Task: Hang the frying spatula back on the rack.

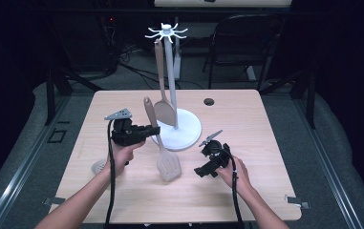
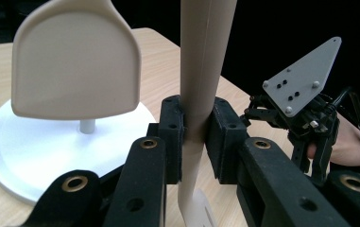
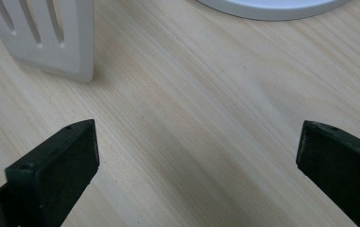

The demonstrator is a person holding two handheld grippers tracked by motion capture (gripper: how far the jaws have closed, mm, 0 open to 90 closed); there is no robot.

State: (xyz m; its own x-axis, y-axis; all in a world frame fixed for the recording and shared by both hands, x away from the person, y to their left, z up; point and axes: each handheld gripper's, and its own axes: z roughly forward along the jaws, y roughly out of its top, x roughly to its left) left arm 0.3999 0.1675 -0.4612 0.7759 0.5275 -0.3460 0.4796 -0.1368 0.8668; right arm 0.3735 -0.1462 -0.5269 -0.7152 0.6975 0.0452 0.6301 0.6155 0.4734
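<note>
My left gripper (image 1: 151,130) (image 2: 194,130) is shut on the handle of a beige slotted spatula (image 1: 163,151) (image 2: 201,71), which stands nearly upright with its slotted blade (image 3: 45,33) down by the table. A white utensil stand (image 1: 170,71) with a round base (image 2: 21,156) rises behind it. A second, solid beige turner (image 1: 163,95) (image 2: 76,66) hangs from the stand's hooked top. My right gripper (image 1: 203,171) (image 3: 196,156) is open over bare wood to the right of the blade. It also appears in the left gripper view (image 2: 310,113).
The wooden table (image 1: 246,143) has a cable hole (image 1: 209,101) at the back right. A pale object (image 1: 97,166) lies by my left hand, half hidden. A black chair (image 1: 241,43) stands beyond the table.
</note>
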